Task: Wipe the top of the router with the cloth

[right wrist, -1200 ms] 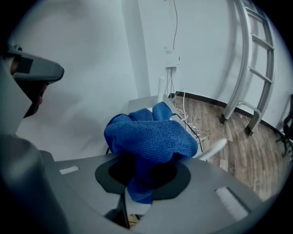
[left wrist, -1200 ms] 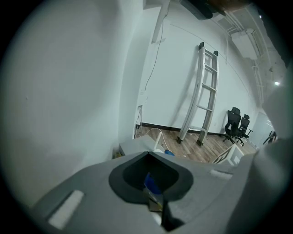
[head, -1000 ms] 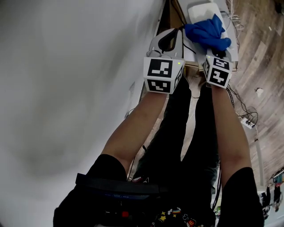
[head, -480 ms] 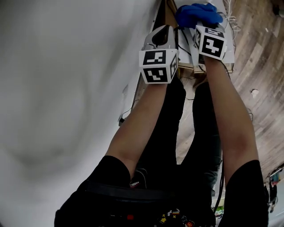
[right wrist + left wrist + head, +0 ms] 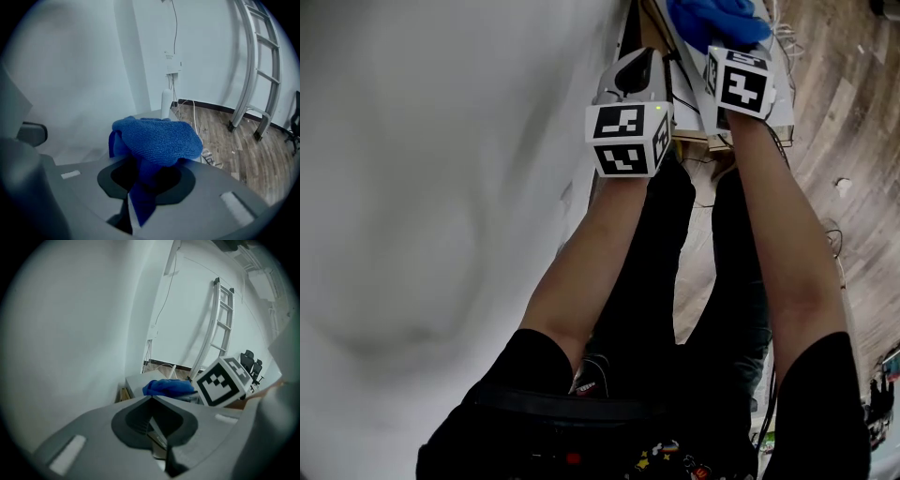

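White wall and plank floor fill the head view, where the right gripper (image 5: 727, 47) holds a crumpled blue microfibre cloth (image 5: 712, 19) out ahead, the left gripper (image 5: 636, 70) just beside it. From the left gripper view, its jaws are together on nothing, probably idle, and the cloth rests on the flat pale router (image 5: 135, 382). From the right gripper view, the jaws pinch a fold, so the cloth's bulk bunches ahead as a wiping pad.

Grey left tool (image 5: 151, 399) and right tool (image 5: 140, 174) with black-and-white marker cubes (image 5: 628, 139); short black sleeves (image 5: 530, 361), black trousers (image 5: 675, 262).
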`<state>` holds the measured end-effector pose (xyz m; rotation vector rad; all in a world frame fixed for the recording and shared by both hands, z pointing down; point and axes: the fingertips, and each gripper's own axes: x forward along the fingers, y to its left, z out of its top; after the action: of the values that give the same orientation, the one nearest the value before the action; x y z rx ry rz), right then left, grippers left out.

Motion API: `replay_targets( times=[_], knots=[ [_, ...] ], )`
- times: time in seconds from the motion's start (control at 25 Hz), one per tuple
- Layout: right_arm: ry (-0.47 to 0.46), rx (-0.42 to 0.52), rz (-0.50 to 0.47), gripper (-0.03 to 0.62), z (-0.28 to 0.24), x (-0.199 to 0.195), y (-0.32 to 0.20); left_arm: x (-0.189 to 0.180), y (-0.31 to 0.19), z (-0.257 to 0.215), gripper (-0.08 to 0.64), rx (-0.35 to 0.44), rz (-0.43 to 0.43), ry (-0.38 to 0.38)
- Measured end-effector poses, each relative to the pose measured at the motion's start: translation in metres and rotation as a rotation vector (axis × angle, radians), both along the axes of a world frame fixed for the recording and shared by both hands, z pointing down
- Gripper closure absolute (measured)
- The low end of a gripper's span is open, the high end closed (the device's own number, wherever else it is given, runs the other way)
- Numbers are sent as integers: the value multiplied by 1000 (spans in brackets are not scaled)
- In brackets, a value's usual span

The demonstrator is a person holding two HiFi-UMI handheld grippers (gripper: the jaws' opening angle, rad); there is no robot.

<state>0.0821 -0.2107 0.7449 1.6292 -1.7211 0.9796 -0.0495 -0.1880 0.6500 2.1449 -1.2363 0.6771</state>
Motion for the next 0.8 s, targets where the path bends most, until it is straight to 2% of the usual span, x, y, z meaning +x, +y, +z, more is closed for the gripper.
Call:
replay_targets(
  times=[0.2, 0.48, 0.8],
  knots=[
    [-15, -47, -29, 479, 12, -11, 52, 7, 3, 0, 560, -10, 27, -5],
    [13, -78, -85, 479, 18, -17, 118, 11, 27, 3, 560, -11, 45, 5],
    [34, -38, -81, 480, -1, 10, 133, 23, 38, -5, 560, -7, 58, 12]
  ],
)
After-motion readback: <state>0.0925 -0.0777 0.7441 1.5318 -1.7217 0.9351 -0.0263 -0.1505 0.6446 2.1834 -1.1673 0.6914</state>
